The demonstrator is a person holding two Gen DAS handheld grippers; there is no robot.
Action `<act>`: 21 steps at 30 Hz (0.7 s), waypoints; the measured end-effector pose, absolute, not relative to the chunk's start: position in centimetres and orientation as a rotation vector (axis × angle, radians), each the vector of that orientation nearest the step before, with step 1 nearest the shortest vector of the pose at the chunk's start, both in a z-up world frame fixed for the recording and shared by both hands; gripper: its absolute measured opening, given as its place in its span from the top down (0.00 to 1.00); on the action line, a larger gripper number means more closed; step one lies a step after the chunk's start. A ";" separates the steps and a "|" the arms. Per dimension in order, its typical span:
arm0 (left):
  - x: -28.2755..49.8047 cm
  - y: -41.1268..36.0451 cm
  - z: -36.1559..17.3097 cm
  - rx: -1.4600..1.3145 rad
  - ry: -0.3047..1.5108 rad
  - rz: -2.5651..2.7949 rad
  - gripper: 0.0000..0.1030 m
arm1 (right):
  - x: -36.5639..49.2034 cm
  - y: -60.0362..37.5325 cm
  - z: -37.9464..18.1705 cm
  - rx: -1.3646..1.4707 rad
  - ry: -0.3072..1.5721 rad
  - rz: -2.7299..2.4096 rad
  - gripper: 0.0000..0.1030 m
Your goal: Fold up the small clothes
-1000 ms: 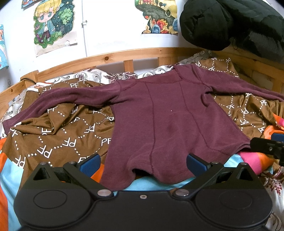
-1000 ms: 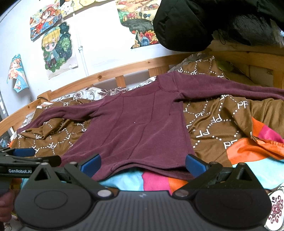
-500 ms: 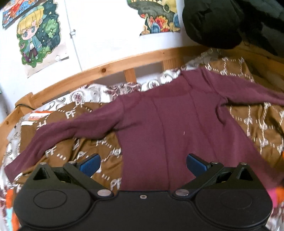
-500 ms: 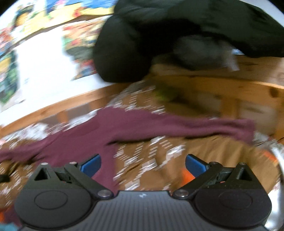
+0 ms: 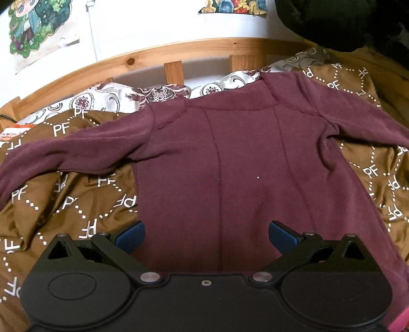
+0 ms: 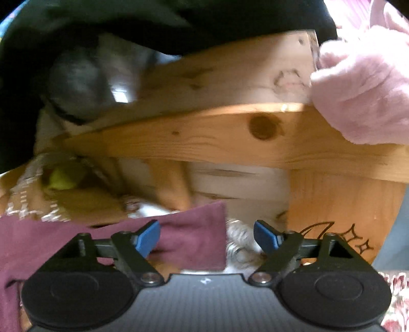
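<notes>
A small maroon long-sleeved top [image 5: 230, 163] lies flat on the brown patterned bedspread [image 5: 76, 204], sleeves spread to both sides. My left gripper [image 5: 205, 237] hovers open over the lower body of the top, nothing between its blue pads. In the right wrist view the end of one maroon sleeve [image 6: 194, 229] lies in the gap of my right gripper [image 6: 207, 237]. Its jaws are closing, and the blue pads still stand apart from the cuff.
A wooden bed frame [image 5: 179, 53] runs along the wall behind the top, and its rail [image 6: 230, 138] looms close ahead of the right gripper. A black padded jacket [image 5: 345, 23] hangs at the upper right. Pink fluffy fabric [image 6: 365, 84] drapes over the rail.
My left gripper moved forward over the top's hem onto its body. My right gripper swung right from the hem to the sleeve end by the bed frame, and its jaws have narrowed.
</notes>
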State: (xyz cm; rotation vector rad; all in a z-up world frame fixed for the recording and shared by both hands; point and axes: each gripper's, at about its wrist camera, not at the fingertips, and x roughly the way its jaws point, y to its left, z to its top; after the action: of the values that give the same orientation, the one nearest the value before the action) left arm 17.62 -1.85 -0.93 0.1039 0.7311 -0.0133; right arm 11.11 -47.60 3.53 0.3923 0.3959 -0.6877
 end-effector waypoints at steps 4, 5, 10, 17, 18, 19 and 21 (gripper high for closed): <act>17.7 -1.6 -1.0 0.092 0.742 -0.016 0.01 | 12.8 -49.8 2.5 0.420 0.454 -0.659 0.45; 17.6 -1.5 -1.0 0.093 0.744 -0.016 0.01 | 13.3 -50.2 2.2 0.430 0.465 -0.644 0.65; 16.7 -1.1 -0.6 0.088 0.738 -0.016 0.01 | 12.6 -49.1 3.3 0.385 0.442 -0.573 0.96; 15.7 0.0 1.0 0.083 0.707 0.005 0.01 | 11.6 -43.2 12.6 0.268 0.319 -0.364 0.97; 15.5 0.3 1.2 0.072 0.706 0.007 0.01 | 11.5 -41.9 14.0 0.251 0.299 -0.327 0.97; 15.4 0.7 1.5 0.061 0.703 0.012 0.01 | 11.5 -40.5 15.2 0.235 0.281 -0.287 0.97; 15.1 1.6 1.9 0.039 0.694 0.019 0.01 | 11.0 -36.8 17.5 0.203 0.241 -0.183 0.97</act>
State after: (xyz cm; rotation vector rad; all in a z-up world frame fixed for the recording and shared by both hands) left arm 15.12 1.55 1.91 0.0392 0.6936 0.0189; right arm 10.97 -36.82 17.45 0.2027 0.2415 -0.1833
